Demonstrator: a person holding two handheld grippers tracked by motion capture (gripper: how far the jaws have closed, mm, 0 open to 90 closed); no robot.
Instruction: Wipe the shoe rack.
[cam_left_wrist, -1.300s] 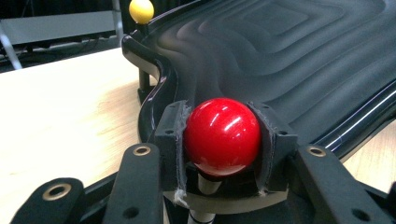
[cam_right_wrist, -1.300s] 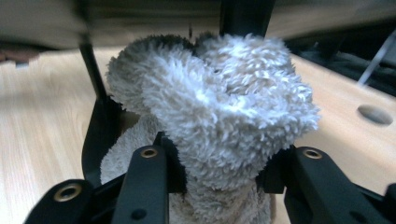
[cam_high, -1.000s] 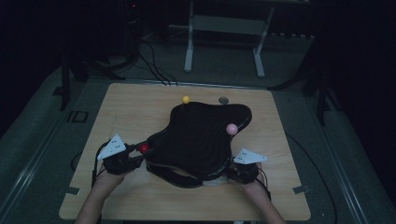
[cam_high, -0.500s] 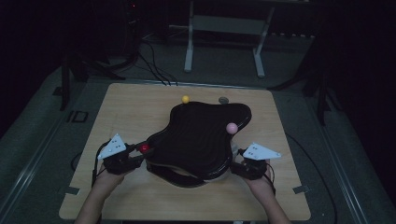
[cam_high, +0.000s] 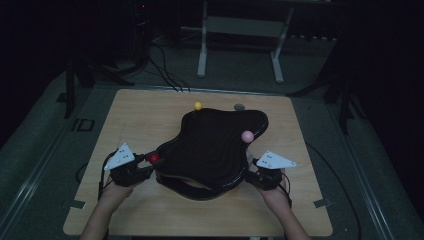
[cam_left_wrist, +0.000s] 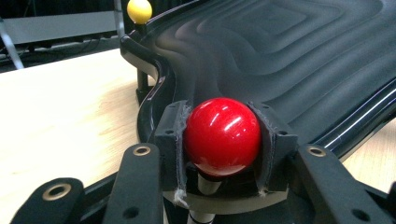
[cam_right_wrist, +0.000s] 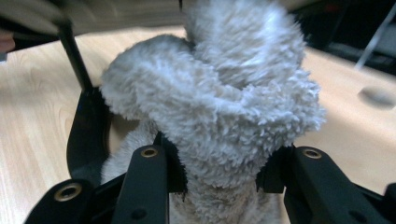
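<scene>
Right gripper (cam_high: 254, 176) rose slightly since earlier frame; jaws opened, then closed again on fleece (cam_right_wrist: 219, 116) at tray's (cam_high: 212, 145) near right edge. Left gripper (cam_high: 145, 165) clamped red knob (cam_left_wrist: 222, 136), unmoved. Tray on table (cam_high: 150, 120); fleece judged partly pulled, removal unfinished. Beyond: pink knob (cam_high: 247, 136), yellow knob (cam_high: 198, 105); far table bare, room ample.

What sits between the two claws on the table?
The black ridged tray spans the stretch between left claw and right claw, seen in the high view.

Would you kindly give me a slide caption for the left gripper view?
Left gripper clamps a red ball on a post at the black ridged board's edge.
</scene>
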